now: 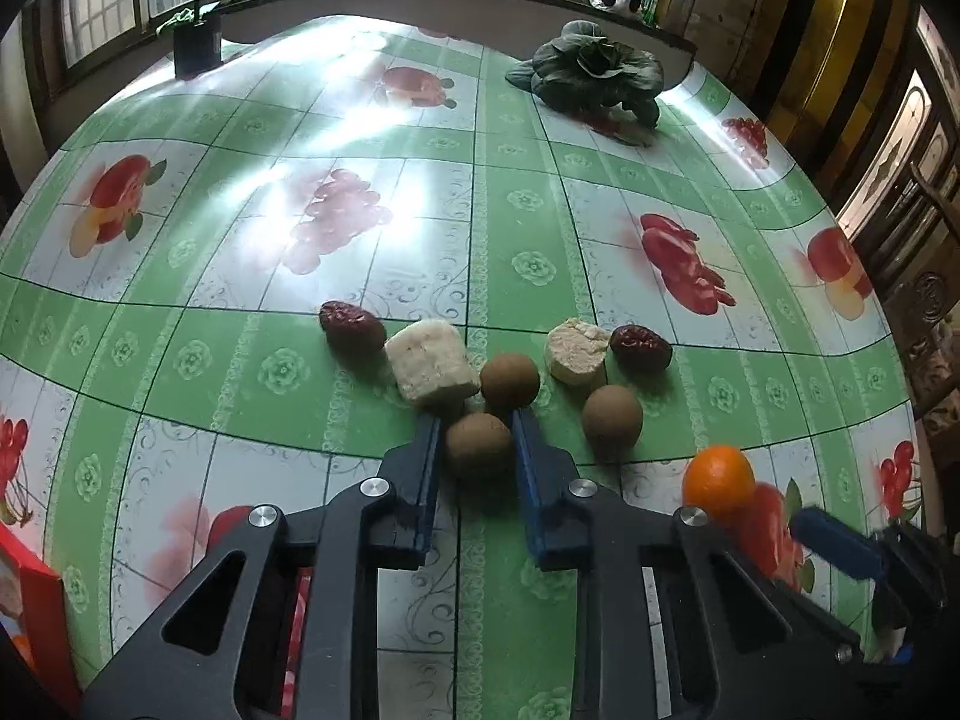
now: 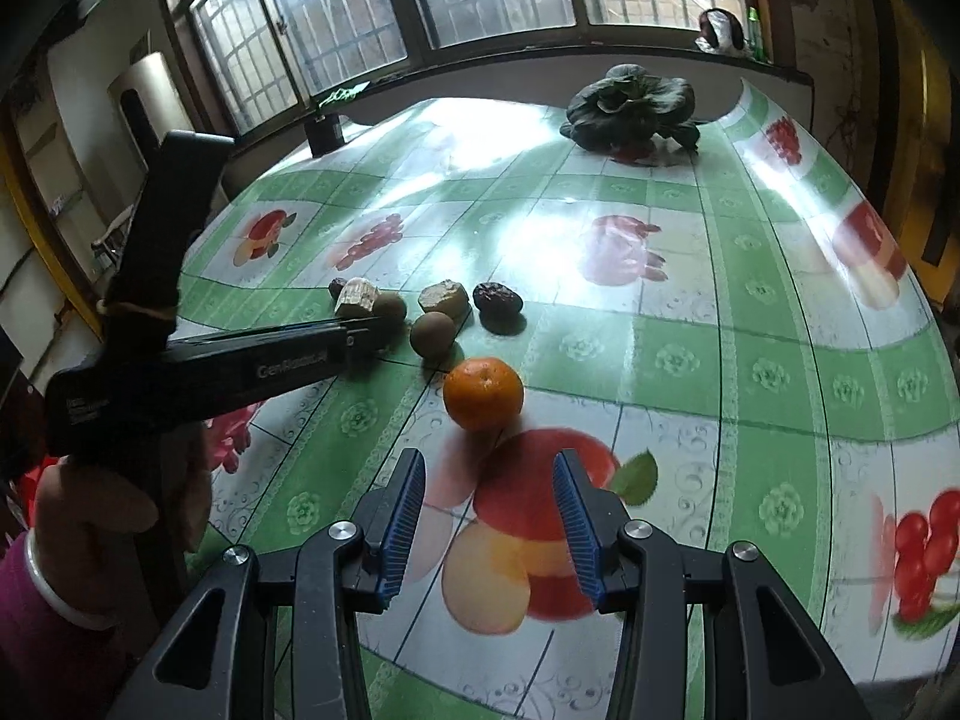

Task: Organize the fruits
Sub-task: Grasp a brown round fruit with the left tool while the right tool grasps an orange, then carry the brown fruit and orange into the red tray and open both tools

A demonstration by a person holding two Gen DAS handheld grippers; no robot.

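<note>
Two blue-padded tongs: the left gripper [image 1: 477,429] pinches a round brown fruit [image 1: 478,450]; the right gripper [image 2: 489,465] stands spread, a glossy round orange [image 2: 483,394] just ahead of its tips.

The one piece of lettering that can be made out is pale print on the dark side of the left gripper [image 2: 360,324], seen from the right wrist camera: it seems to read "CenRobot.AI", though the letters are soft and the middle ones are uncertain. Further back on the same black body, near the hand [image 2: 90,516] that holds it, there is a small patch of lighter print, too small and blurred to read. The tablecloth [image 2: 690,360] bears only fruit pictures and flower patterns, no words or numbers.
</note>
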